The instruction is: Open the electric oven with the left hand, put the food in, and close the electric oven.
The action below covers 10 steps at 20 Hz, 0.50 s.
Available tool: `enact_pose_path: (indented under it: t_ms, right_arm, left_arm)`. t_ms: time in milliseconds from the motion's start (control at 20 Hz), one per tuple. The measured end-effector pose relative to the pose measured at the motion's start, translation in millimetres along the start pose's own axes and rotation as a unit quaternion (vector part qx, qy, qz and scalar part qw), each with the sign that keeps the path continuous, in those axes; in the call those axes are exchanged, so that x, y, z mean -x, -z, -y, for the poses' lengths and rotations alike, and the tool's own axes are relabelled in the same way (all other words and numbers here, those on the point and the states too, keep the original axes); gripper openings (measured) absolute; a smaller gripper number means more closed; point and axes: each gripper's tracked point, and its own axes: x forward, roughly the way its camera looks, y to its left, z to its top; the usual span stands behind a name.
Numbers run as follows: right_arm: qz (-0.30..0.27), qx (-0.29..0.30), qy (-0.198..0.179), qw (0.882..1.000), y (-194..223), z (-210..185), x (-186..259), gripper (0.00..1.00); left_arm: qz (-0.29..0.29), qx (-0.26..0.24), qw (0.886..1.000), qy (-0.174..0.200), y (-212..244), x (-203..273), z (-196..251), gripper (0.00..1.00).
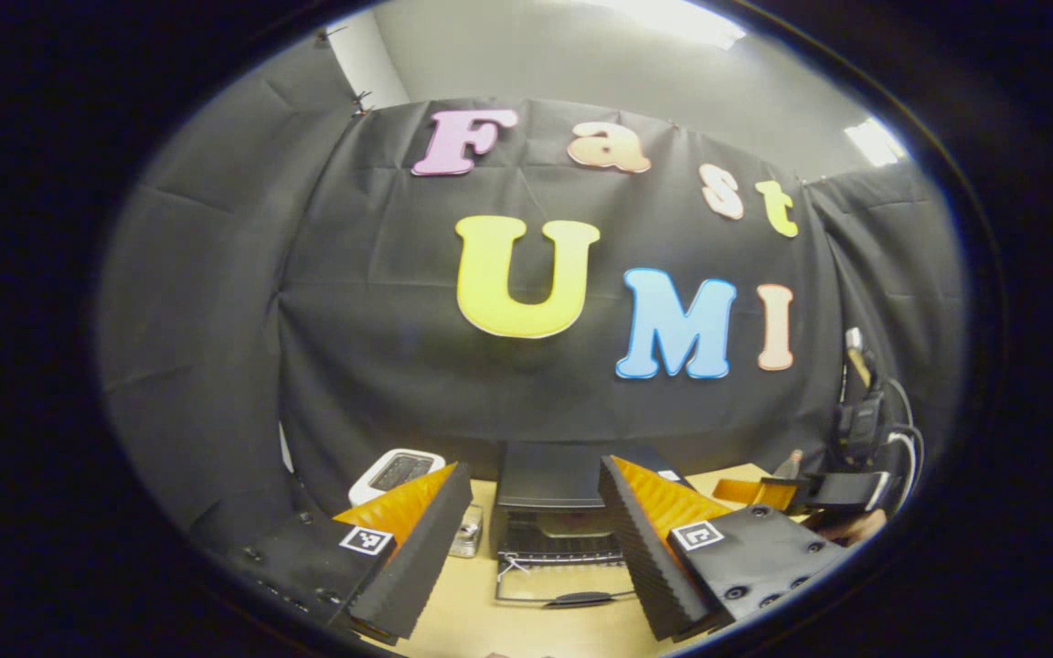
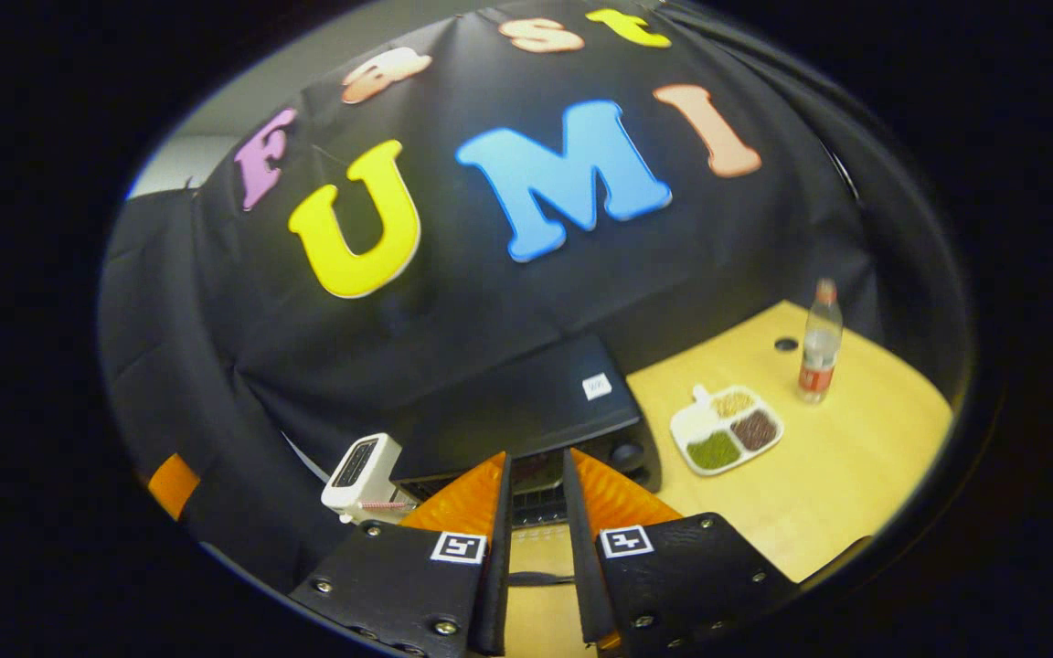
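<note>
The black electric oven stands on the table straight ahead of my left gripper. Its glass door lies folded down toward me, handle nearest, and the wire rack shows inside. The left gripper is open wide and holds nothing. In the right gripper view the oven lies below and ahead. My right gripper hangs above its front with a narrow gap between the fingers, empty. A white divided plate of grains and beans rests on the table right of the oven.
A white toaster stands left of the oven, with a small glass jar in front of it. A plastic bottle stands far right on the wooden table. Cables and a black device hang on the right wall.
</note>
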Motion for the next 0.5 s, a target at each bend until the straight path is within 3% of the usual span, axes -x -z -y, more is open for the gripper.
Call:
enact_pose_path:
  t_ms: [150,350,500]
  right_arm:
    - [0.096,0.061,-0.008,0.994,-64,9,45,0.31]
    - [0.166,0.083,-0.017,0.982,-106,20,107,0.34]
    - [0.184,0.097,-0.014,0.978,-106,36,128,0.99]
  left_arm:
    - [0.018,-0.007,1.000,0.011,-12,0,28,0.93]
    - [0.030,-0.007,0.999,0.018,-15,1,57,0.93]
    - [0.000,-0.003,1.000,0.020,6,-6,73,0.95]
